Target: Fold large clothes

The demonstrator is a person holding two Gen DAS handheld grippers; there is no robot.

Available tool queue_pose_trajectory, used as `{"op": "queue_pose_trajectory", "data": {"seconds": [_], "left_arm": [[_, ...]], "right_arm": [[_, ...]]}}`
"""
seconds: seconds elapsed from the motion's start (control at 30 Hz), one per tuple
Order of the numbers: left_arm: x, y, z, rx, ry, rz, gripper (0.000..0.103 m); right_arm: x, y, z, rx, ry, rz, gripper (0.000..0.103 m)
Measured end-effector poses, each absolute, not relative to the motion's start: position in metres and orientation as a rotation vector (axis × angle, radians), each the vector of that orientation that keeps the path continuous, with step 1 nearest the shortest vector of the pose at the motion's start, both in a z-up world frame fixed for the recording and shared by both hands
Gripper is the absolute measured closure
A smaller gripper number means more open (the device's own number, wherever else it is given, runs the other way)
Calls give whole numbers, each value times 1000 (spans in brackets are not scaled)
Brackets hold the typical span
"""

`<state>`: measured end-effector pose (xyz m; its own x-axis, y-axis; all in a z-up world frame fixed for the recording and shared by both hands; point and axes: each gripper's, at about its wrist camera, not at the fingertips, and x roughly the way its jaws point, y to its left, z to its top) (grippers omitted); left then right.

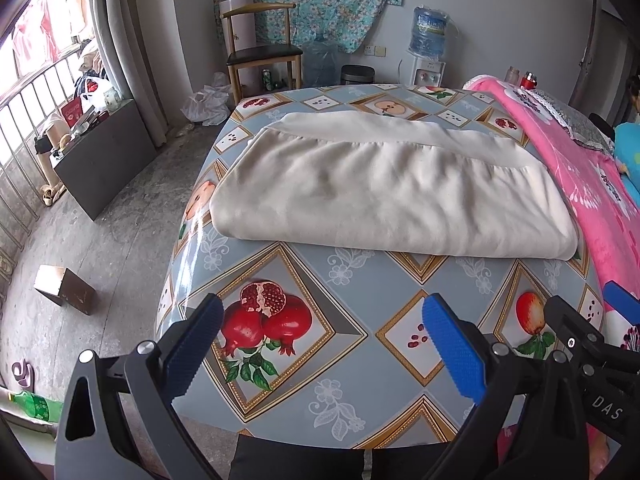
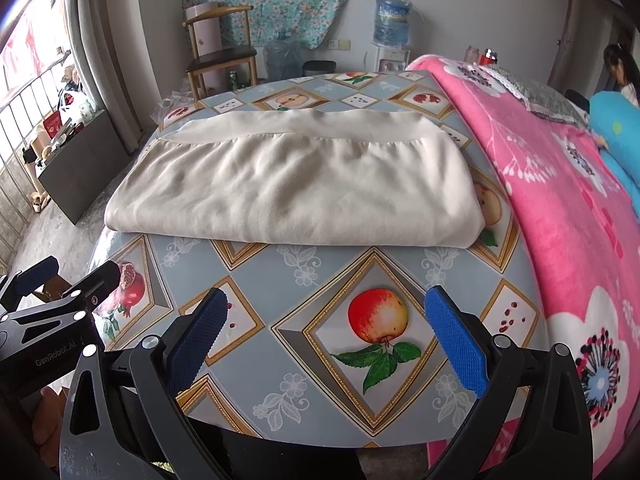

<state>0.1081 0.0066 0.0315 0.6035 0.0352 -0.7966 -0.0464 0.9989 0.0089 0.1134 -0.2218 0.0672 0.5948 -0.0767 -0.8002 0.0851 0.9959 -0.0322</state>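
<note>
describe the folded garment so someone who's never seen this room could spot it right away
Find the table covered in a grey-blue fruit-print cloth, beside a pink floral blanket. On its far half lies the cream garment, the only plain, unpatterned fabric there.

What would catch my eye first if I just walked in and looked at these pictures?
Probably the cream garment, folded into a thick rectangle in the middle of the table, whose cloth is printed with fruit. Next, the bright pink flowered blanket along the table's right side. Nearest the cameras, the left gripper and right gripper hover open above the near edge, holding nothing.
</note>
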Motion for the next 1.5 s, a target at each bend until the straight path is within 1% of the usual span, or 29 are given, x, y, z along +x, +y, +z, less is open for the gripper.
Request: {"op": "queue_pose_trajectory", "data": {"seconds": [1.5], "left_arm": [[111,5,30,-13,928,34,5]], "right_arm": [[116,-226,58,18,941,-105,7]]}}
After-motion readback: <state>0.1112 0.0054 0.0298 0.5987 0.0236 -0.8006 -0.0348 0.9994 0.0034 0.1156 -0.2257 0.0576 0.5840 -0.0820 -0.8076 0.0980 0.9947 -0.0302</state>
